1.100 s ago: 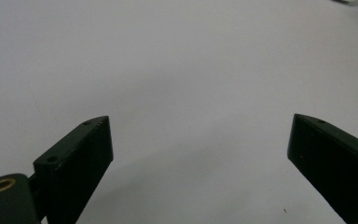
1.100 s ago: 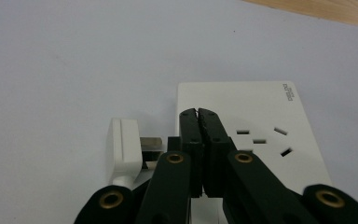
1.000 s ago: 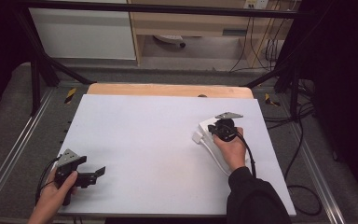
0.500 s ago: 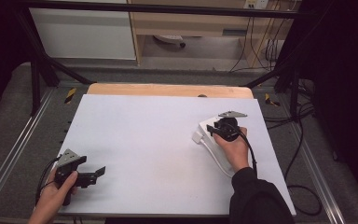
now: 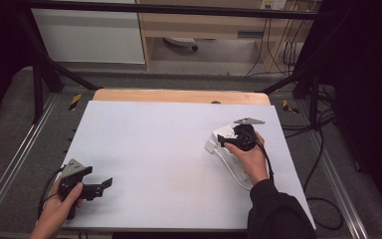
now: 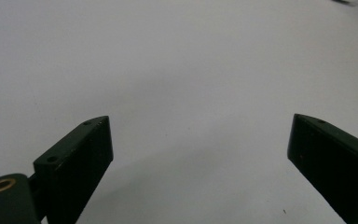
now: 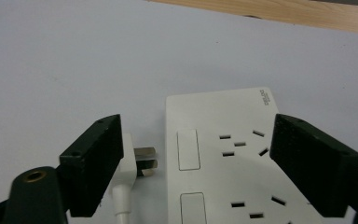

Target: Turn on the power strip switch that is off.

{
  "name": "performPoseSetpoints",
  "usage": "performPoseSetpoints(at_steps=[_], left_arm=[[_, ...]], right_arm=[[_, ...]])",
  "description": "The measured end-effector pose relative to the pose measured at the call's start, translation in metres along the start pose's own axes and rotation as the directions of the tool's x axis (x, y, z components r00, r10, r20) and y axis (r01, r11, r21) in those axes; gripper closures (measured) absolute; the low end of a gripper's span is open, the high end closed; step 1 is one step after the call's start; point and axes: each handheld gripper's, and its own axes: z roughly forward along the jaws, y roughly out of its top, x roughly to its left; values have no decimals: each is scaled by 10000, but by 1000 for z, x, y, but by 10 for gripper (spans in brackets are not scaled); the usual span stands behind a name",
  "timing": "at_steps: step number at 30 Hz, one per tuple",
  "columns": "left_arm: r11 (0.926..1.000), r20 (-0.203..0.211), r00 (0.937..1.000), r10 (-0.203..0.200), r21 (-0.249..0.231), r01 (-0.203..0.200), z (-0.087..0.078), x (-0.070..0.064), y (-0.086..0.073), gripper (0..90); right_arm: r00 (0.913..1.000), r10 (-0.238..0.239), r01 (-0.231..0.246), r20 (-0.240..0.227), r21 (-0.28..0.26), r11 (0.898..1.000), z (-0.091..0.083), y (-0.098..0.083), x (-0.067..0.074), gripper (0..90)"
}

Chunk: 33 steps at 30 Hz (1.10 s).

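Observation:
A white power strip (image 7: 223, 163) lies flat on the white table, at its right side (image 5: 223, 132) in the high view. A white plug (image 7: 129, 164) with bare metal prongs lies beside the strip's left edge, out of any socket, and its white cable (image 5: 235, 172) runs back under the person's right hand. My right gripper (image 7: 196, 127) hovers over the strip and plug. Its jaws have just been opening and now stand wide, with the plug by the left jaw and no pad pressing on anything. My left gripper (image 5: 104, 183) rests open near the front left edge over bare table (image 6: 200, 123).
The white tabletop (image 5: 154, 149) ends in a wooden strip (image 5: 179, 96) along its far edge. Metal rails (image 5: 17, 164) flank the table. Dark frame poles and loose cables (image 5: 318, 154) stand on the floor to the right.
The right gripper's jaws have spread apart over the strip and plug. Both hands have stayed where they were, and the left gripper looks the same.

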Motion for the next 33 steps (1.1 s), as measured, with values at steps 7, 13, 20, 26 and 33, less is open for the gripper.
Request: performPoseSetpoints(at_steps=[7, 13, 20, 26, 33], left_arm=[[10000, -34, 10000, -5, 2, 5, 0, 0, 0, 67], [10000, -34, 10000, -3, 6, 3, 0, 0, 0, 67], [10000, -38, 10000, -15, 19, 16, 0, 0, 0, 67], [10000, -36, 10000, -21, 24, 21, 0, 0, 0, 67], [10000, -37, 10000, -48, 0, 48, 0, 0, 0, 67]], right_arm=[[9998, 185, -184, 68, -142, 9997, -5, 3, -2, 46], [9998, 119, -111, 173, -454, 9989, -14, 6, -4, 44], [9995, 147, -114, 292, -1121, 9936, -26, 9, -5, 52], [9993, 199, -154, 306, -1399, 9900, -38, 13, -8, 54], [9996, 11, 33, 295, -1508, 9886, -53, 13, -10, 49]])
